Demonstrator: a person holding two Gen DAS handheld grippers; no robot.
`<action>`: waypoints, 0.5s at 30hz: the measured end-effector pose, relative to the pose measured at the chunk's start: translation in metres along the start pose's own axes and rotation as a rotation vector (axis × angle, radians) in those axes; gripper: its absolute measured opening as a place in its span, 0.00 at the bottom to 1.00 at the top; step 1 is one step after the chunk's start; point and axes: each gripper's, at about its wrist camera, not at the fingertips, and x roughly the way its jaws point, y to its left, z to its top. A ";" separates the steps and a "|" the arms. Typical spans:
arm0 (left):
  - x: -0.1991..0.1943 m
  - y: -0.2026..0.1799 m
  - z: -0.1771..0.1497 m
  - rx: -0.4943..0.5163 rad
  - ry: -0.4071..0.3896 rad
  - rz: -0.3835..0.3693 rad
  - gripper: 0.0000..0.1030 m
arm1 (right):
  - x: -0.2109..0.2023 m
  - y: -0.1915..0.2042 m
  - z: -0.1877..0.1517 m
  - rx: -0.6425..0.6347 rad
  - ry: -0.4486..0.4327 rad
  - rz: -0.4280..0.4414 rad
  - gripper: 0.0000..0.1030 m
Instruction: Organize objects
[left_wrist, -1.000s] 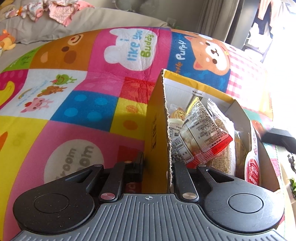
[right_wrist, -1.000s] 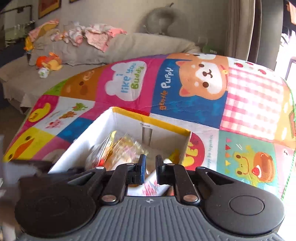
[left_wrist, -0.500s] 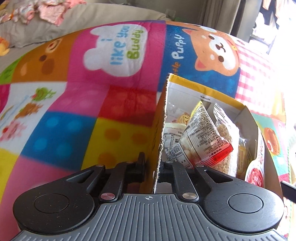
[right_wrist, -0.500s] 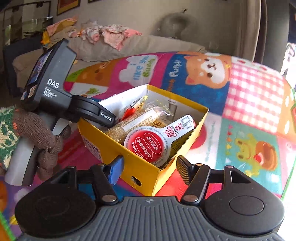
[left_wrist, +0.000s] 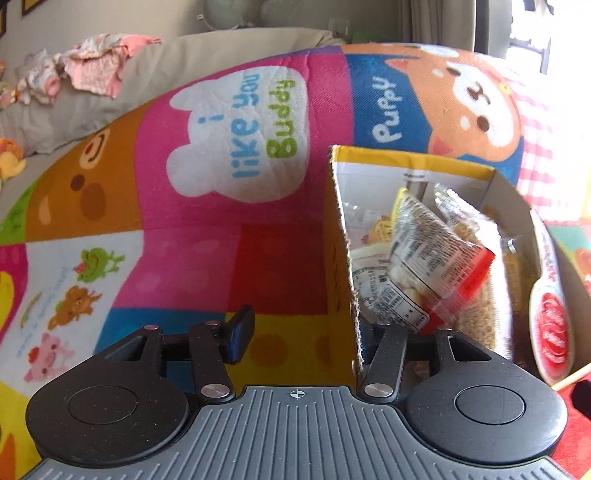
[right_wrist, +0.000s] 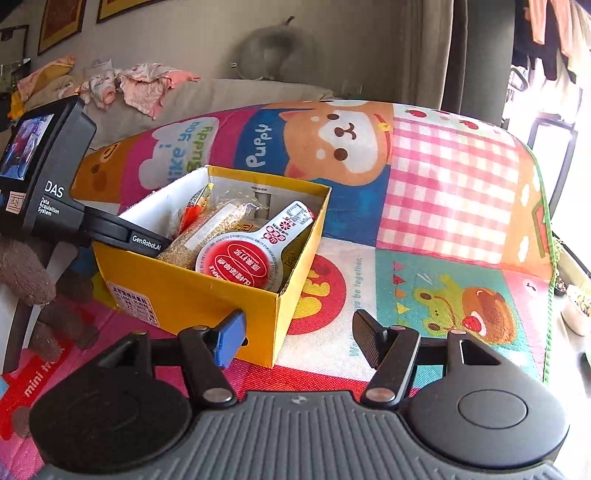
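**Yellow box on the play mat, both tools open**

Your left tool (left_wrist: 303, 328) straddles the near side wall of the yellow box (right_wrist: 184, 291); its jaws are opening, with the cardboard wall between them but the pads no longer pressing on it. One finger sits outside over the mat, the other inside among the packets.

Your right tool (right_wrist: 295, 338) stands open and empty, just short of the box's nearest corner, with nothing between its fingers but the mat.

The box rests on the patchwork play mat (right_wrist: 443, 192) (the one with the puppy and frog panels). Seen from the right wrist, its long axis runs from the near left toward the far right, slanting away from you, open top up. Inside, a clear packet of grain (right_wrist: 207, 232) lies lengthwise along that same axis, and a red-lidded sample tub (right_wrist: 240, 266) leans against the right-hand wall, its tab pointing to the far end. A printed packet with a red edge (left_wrist: 436, 273) stands tilted near the left tool.

Your gloved left hand (right_wrist: 26, 266) grips the left handle.
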 end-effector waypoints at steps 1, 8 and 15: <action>-0.006 0.000 0.000 -0.001 -0.013 -0.006 0.54 | 0.001 -0.001 0.000 0.002 0.002 -0.007 0.61; -0.089 -0.002 -0.018 0.056 -0.197 0.013 0.54 | -0.034 -0.019 -0.012 0.084 0.023 -0.021 0.85; -0.166 -0.028 -0.138 0.143 -0.122 -0.069 0.55 | -0.100 -0.016 -0.078 0.111 0.058 0.002 1.00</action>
